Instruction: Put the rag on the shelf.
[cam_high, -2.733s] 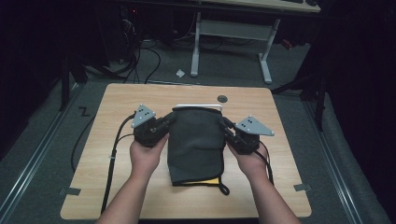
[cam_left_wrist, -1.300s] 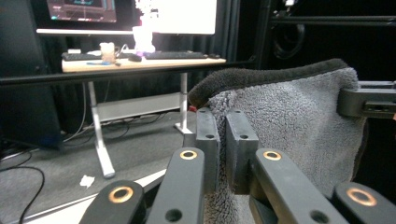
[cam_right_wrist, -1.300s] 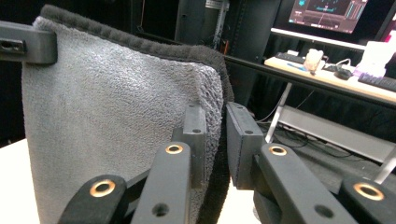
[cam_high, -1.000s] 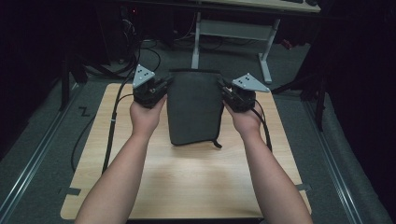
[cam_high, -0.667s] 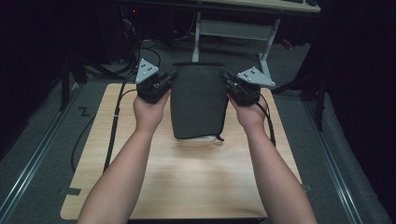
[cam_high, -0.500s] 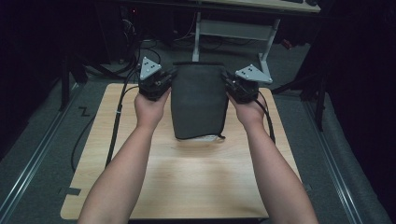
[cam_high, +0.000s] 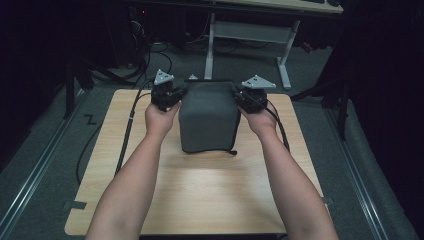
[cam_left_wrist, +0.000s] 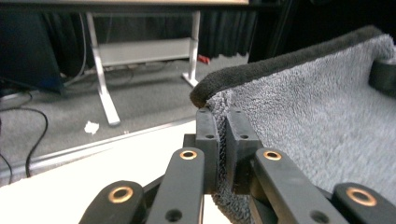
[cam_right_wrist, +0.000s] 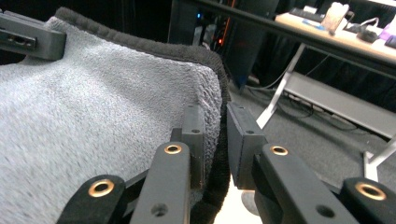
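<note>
My left tool (cam_high: 172, 96) and right tool (cam_high: 240, 97) each pinch a top corner of the dark grey fleece towel (cam_high: 207, 117) near the tabletop's (cam_high: 210, 195) far edge.

Both my forearms reach straight out ahead of me, roughly parallel and well apart, palms turned inward toward each other. My left hand (cam_high: 159, 116) grips the left gripper (cam_high: 170, 97) from behind, its grey plate uppermost and its cable trailing back along my arm. My right hand (cam_high: 261, 119) carries the right gripper (cam_high: 242, 99) the same way, at the same height. Each gripper points inward at the other, and on each the fingers (cam_left_wrist: 207, 140) are pinched nearly together, clamped on what sits between them.
</note>
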